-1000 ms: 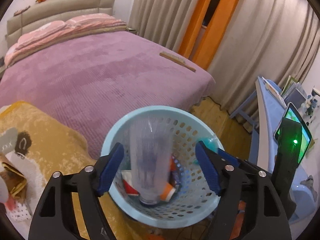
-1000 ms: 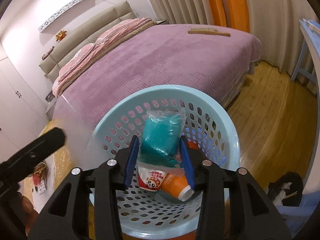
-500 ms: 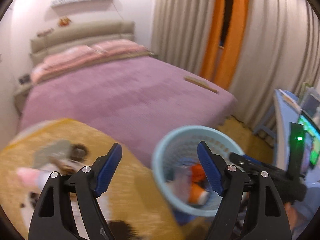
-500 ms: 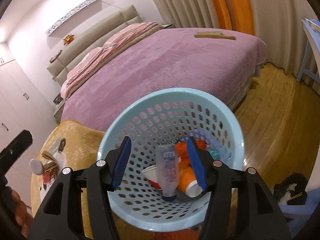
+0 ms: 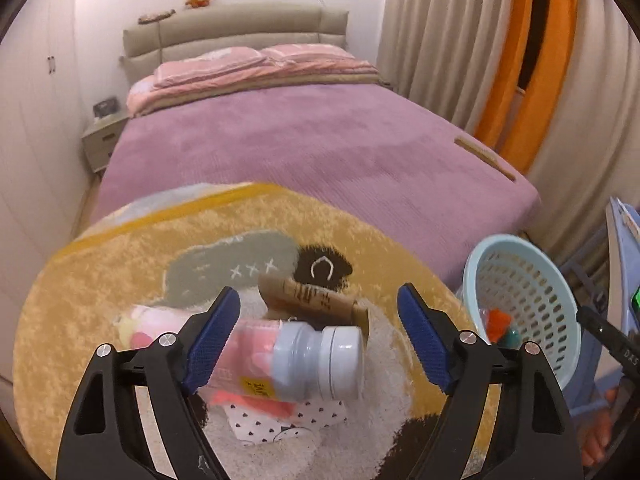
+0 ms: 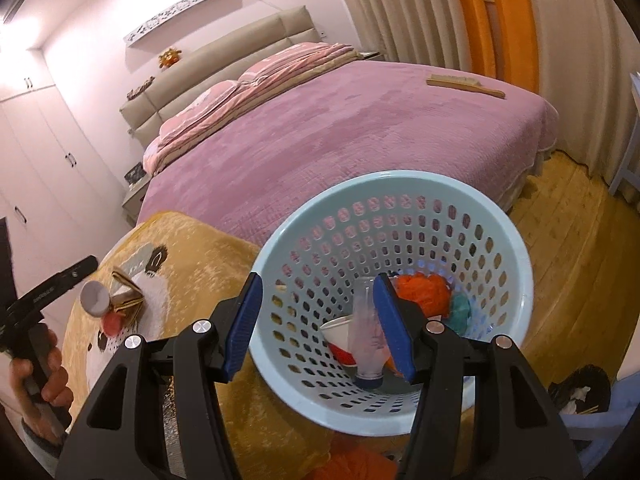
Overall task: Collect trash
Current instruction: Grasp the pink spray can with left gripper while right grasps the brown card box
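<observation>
Here, clear pink bottle (image 5: 288,364) lies sideways; wide grey cap (image 5: 342,362).

1 basket (image 6: 400,184) – 2 bottles (image 5: 308,360) (image 6: 368,332), 1 bed (image 5: 320,148).

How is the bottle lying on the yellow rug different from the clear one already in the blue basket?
The rug bottle lies on its side on the rug; the basket bottle stands neck-down inside the light blue basket. The rug bottle has a wide white cap and pink inside; the basket bottle has a small dark blue cap and looks clear and empty. The rug bottle lies on a dotted wrapper; the basket bottle leans among other trash. Both are plastic.
</observation>
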### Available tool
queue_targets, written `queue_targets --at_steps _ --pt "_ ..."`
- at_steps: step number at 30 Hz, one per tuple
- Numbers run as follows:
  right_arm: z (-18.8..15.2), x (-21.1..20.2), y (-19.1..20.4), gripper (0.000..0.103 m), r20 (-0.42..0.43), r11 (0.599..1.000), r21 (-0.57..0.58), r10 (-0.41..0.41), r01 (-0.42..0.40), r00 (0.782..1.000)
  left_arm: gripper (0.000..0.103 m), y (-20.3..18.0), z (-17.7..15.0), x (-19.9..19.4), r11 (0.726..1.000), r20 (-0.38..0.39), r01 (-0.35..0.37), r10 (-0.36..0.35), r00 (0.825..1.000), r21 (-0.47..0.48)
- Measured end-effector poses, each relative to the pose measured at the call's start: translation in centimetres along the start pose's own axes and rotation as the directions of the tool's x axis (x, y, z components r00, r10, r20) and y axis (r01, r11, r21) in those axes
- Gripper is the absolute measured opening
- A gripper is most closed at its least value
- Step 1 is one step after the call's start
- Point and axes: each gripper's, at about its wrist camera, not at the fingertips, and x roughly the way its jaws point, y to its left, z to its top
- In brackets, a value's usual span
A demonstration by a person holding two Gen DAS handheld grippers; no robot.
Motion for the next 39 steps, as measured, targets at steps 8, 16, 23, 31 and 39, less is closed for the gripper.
queue_targets --at_steps 8,16,23,31,39 --pt "-0.6 0.3 2.5 0.054 -0.027 0.998 -0.053 0.035 -0.036 0.999 0.064 -0.2 -1.4 0.5 0.994 -0.052 -0.074 0.079 0.996 0.084" --pt "-1.9 1.5 7.0 0.054 -0.076 0.985 -0.125 0.114 -0.123 0.991 0.056 2.8 -6.3 -3.4 0.997 -0.098 -0.036 0.043 0.994 0.074" --pt "-3.0 2.6 13.7 0.054 -0.103 0.946 -0.254 0.179 -0.200 0.978 0.056 6.8 -9.5 -6.2 0.998 -0.080 -0.067 0.066 0.995 -0.010" --pt "-2.4 6.3 20.0 0.054 -0.128 0.878 -0.397 0.234 -0.266 0.964 0.074 10.2 -10.5 -5.4 0.969 -0.091 -0.104 0.086 0.992 -0.222" --pt "-0.8 12.8 20.8 0.057 -0.226 0.872 -0.394 0.214 -0.290 0.950 0.078 10.3 -10.0 -3.1 0.958 -0.128 -0.096 0.063 0.990 -0.269"
